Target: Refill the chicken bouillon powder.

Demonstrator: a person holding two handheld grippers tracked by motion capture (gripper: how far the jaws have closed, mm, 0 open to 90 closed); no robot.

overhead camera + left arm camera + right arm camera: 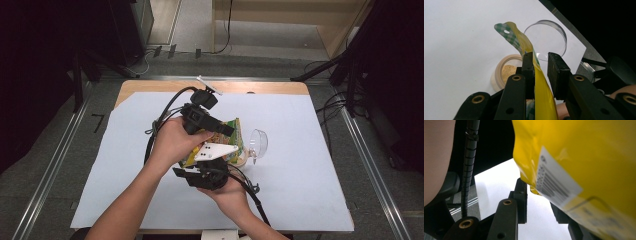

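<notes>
both grippers meet at a yellow pouch held above the white sheet. left gripper has its jaws parted, the pouch edge lying against one. right gripper jaws stand apart around the pouch's lower corner. beneath sit a small jar of tan powder and a clear lid.

Yellow pouch with green-checked top edge and a barcode label, held off the desk, tilted. Beneath its upper end: small round tub, open, upright on the desk, containing tan powder. Clear round lid sits just beside the tub, tilted on edge.
</notes>
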